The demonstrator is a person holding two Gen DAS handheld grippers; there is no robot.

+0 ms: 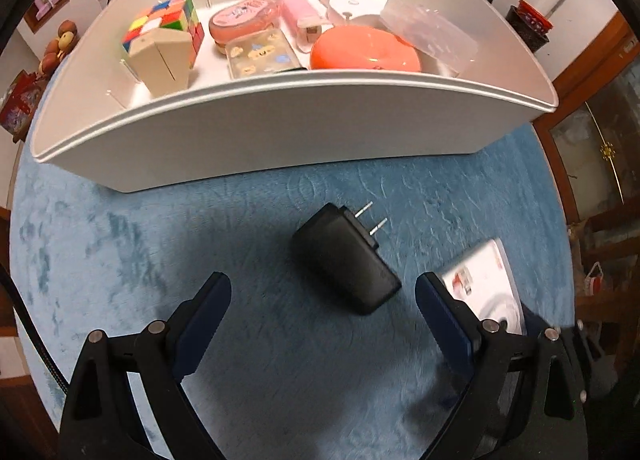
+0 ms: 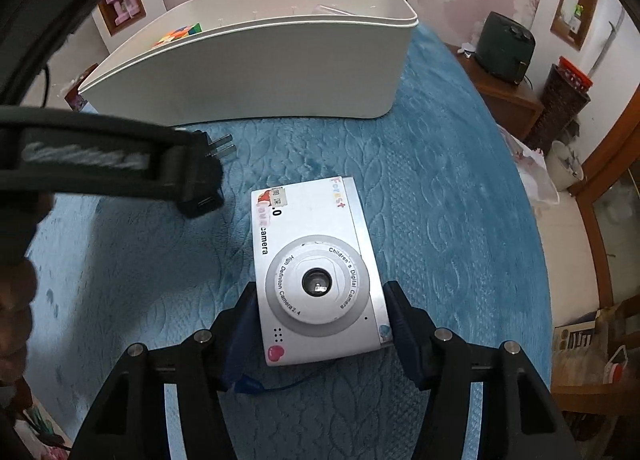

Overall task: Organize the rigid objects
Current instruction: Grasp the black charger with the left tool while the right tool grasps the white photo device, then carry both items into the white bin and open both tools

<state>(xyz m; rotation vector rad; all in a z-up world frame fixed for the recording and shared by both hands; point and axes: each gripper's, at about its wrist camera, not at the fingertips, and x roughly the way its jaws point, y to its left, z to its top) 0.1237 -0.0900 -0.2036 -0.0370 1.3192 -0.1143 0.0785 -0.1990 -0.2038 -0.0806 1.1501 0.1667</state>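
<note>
Left wrist view shows the left gripper [image 1: 323, 302] with its jaws spread wide over the blue quilted cloth [image 1: 160, 244]; the black plastic plug-in charger [image 1: 346, 260] lies flat on that cloth between and just ahead of the fingertips, touching neither, its two metal prongs aimed at the white plastic storage bin [image 1: 280, 132] beyond. Right wrist view shows the right gripper [image 2: 320, 314] with its jaws clamped against the two long sides of the white rectangular children's digital camera [image 2: 316, 272], which lies lens-up on the cloth. Inside the bin sit a multicoloured puzzle cube [image 1: 168, 22] and an orange round dish [image 1: 364, 50], among others.
</note>
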